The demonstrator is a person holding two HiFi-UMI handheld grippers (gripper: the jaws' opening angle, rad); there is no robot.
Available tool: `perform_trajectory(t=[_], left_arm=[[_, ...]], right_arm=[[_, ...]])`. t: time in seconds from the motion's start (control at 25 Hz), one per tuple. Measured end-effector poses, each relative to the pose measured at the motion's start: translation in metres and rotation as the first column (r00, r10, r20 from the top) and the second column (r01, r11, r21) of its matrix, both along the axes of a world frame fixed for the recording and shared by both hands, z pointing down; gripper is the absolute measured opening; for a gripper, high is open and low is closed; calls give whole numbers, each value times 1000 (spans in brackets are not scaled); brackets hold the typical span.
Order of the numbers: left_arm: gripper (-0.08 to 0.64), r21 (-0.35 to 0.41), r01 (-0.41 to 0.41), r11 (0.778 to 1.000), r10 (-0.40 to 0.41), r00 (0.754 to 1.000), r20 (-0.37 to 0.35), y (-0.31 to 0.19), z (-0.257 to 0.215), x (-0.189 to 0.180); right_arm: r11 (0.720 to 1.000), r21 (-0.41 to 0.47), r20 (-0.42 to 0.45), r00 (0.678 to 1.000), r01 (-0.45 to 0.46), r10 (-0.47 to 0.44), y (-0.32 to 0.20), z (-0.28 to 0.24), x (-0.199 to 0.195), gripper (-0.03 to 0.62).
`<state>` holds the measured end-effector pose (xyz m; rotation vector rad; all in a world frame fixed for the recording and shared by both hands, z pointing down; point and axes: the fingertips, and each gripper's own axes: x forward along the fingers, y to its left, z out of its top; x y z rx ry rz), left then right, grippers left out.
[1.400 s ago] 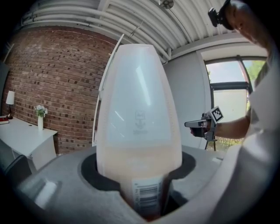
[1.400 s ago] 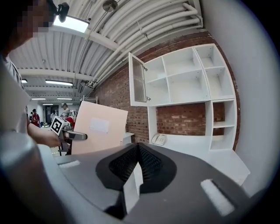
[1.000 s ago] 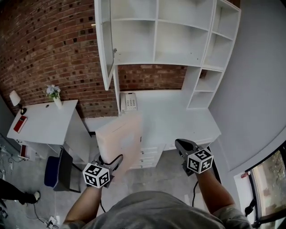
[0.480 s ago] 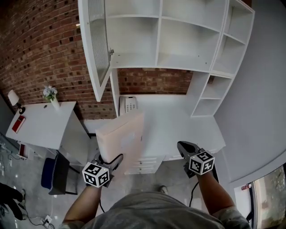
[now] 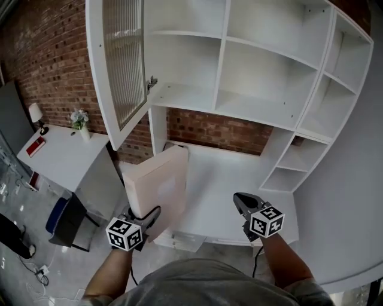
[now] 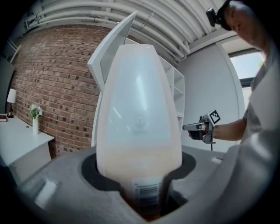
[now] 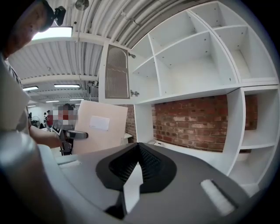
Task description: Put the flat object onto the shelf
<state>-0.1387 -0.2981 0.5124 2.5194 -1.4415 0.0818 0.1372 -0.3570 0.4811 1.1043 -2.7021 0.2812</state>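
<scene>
Nearer the shelf (image 5: 251,110) now, left tool (image 5: 145,215) clamps the flat object (image 5: 157,188) upright; right tool (image 5: 240,201) clenched empty.

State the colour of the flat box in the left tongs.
The flat box is pale beige, clearest in the head view.

Brick, white desks and a cluttered corner out at nine o'clock

Head view: the red brick wall (image 5: 54,66) fills ten o'clock, and a strip of it shows again near centre, just above the big white desk (image 5: 221,179). At nine o'clock stands a smaller white side table (image 5: 60,158) with a vase of flowers (image 5: 79,119) on its far edge, a small lamp (image 5: 37,113) to the left and a red item (image 5: 36,146) nearer the front. Down at eight o'clock there's a blue-seated chair (image 5: 60,218) on the grey floor (image 5: 24,263), with a cable (image 5: 42,272) trailing at seven. White drawers (image 5: 182,241) peek out under the big desk at six. Pale ceiling pipes (image 6: 109,13) run overhead in the left gripper view.
</scene>
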Motion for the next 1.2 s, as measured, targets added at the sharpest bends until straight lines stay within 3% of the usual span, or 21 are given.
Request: perform_trajectory(t=[0.28, 0.52, 0.76, 1.2], left_arm=[[278, 21, 31, 999, -31, 1000, 1, -34, -24, 20], [276, 65, -1, 998, -4, 998, 69, -67, -63, 19], [276, 128, -33, 991, 19, 994, 107, -102, -125, 13], [276, 249, -16, 968, -34, 980, 194, -133, -222, 26]], right_arm=[[1000, 5, 15, 999, 30, -30, -37, 0, 16, 9], [999, 35, 26, 999, -36, 35, -55, -13, 18, 9], [992, 85, 44, 995, -91, 88, -75, -52, 14, 9], [984, 135, 1, 994, -112, 113, -123, -133, 5, 9]])
